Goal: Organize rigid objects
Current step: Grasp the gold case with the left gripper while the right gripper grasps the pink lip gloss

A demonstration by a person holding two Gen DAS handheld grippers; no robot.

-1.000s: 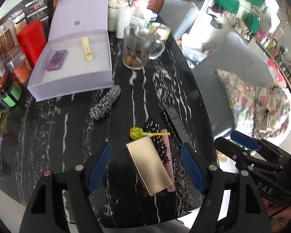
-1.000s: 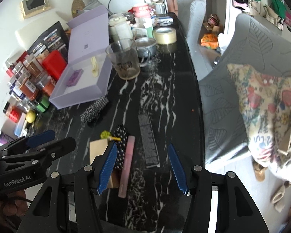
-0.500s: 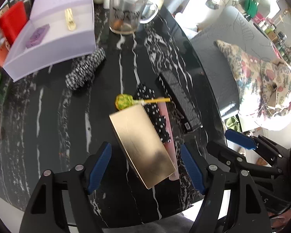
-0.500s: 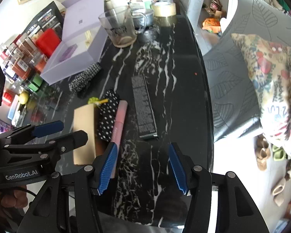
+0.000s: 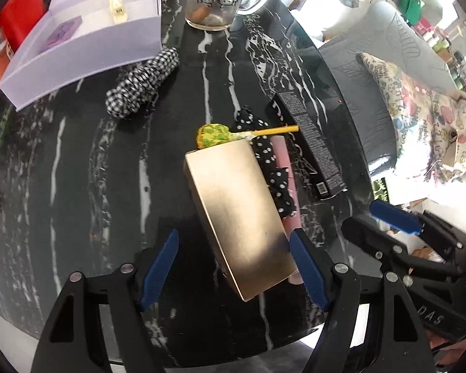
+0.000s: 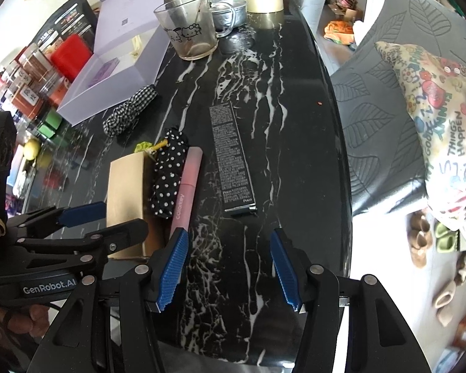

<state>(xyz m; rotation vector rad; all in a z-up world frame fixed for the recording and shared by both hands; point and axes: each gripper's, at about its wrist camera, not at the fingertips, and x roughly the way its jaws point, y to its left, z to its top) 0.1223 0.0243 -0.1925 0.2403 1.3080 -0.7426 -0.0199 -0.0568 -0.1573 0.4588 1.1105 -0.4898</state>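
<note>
The left gripper (image 5: 233,267) is hanging over the near edge of the black marble tabletop (image 5: 77,171) with its jaws standing wide and holding nothing; the near end of a gold box (image 5: 236,214) is lying between the blue pads (image 5: 158,267), the right pad just beside the box's corner (whether it is touching, the view is not showing) and the left pad well apart from it. The right gripper (image 6: 230,267) is hovering nearby with its jaws parted and only bare marble showing between them, its left pad just beside the near end of a pink tube (image 6: 188,183). Along the box's right side a black polka-dot scrunchie (image 5: 271,168) is lying, then the tube, then a long black box (image 6: 231,155) slightly apart. A green lollipop (image 5: 214,135) is sitting at the gold box's far end, its yellow stick reaching across the scrunchie. Farther toward the left edge a checked scrunchie (image 5: 143,82) is resting just beside an open lilac box (image 5: 87,46), which is holding a purple item and a pale clip. A glass mug (image 6: 188,31) is standing toward the far edge, near a roll of tape (image 6: 264,1).
</note>
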